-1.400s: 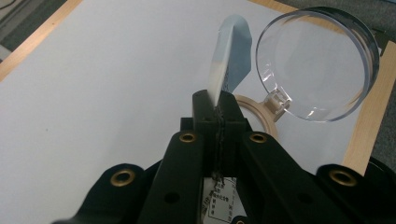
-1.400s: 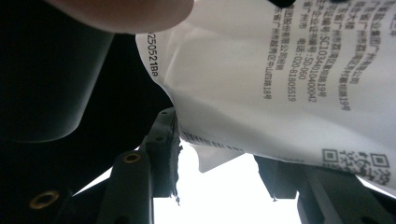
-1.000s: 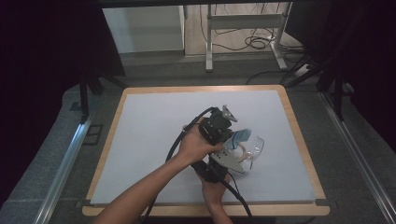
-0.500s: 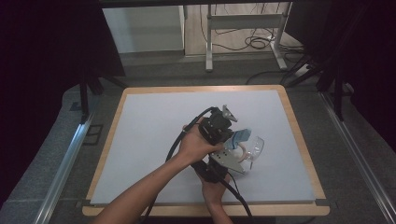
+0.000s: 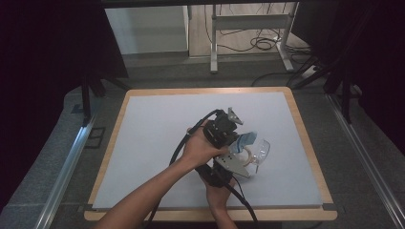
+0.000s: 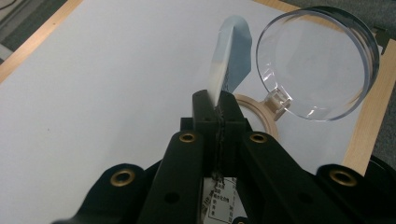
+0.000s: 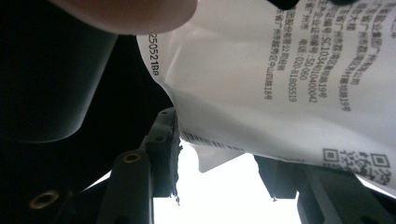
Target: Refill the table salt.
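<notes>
My left gripper [image 5: 235,141] [image 6: 218,105] is shut on the lower edge of a blue and white packet [image 6: 229,53] [image 5: 246,139], which stands up from its jaws over the mat. Just beyond it lies a clear round jar lid [image 6: 317,60] [image 5: 259,151] beside a wooden ring [image 6: 265,117]. My right gripper [image 5: 233,166] [image 7: 219,179] comes in from below, under the packet. Its jaws stand apart with bright glare between them. The packet's printed side [image 7: 280,79] hangs over them, and a fingertip [image 7: 126,14] crosses the top of the right gripper view.
A white mat [image 5: 157,133] in a wooden frame [image 5: 305,138] covers the table. Black cables [image 5: 179,148] trail from both grippers toward the near edge. Beyond the table are desk legs [image 5: 214,43] and floor cables [image 5: 260,44].
</notes>
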`<state>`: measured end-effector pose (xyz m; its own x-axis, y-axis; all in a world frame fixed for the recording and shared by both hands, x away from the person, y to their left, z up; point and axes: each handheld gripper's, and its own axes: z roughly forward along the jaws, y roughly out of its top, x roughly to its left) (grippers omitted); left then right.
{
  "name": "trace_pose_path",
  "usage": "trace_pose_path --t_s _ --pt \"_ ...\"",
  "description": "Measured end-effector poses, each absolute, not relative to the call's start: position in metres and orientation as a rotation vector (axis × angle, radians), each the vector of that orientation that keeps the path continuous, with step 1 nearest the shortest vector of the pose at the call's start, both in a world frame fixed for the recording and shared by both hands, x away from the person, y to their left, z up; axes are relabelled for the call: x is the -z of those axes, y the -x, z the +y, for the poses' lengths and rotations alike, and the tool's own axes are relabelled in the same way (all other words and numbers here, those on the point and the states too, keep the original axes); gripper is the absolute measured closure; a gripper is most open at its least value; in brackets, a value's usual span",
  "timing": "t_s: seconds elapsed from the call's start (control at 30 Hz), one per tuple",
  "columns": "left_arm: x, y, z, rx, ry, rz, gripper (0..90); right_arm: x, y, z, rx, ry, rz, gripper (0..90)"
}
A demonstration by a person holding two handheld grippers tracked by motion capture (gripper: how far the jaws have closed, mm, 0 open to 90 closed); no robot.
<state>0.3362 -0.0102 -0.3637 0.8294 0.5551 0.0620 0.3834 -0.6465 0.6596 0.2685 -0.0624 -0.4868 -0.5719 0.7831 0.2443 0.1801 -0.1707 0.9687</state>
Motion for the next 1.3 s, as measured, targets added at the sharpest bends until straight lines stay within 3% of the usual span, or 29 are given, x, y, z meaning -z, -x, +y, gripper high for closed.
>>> trace_pose_path --t_s 1.3 --pt "0.3645 -0.3363 -0.0121 -0.338 -2.360 0.680 89.3 0.4878 -0.2670 -0.0617 -1.795 -1.102 1.630 54.2"
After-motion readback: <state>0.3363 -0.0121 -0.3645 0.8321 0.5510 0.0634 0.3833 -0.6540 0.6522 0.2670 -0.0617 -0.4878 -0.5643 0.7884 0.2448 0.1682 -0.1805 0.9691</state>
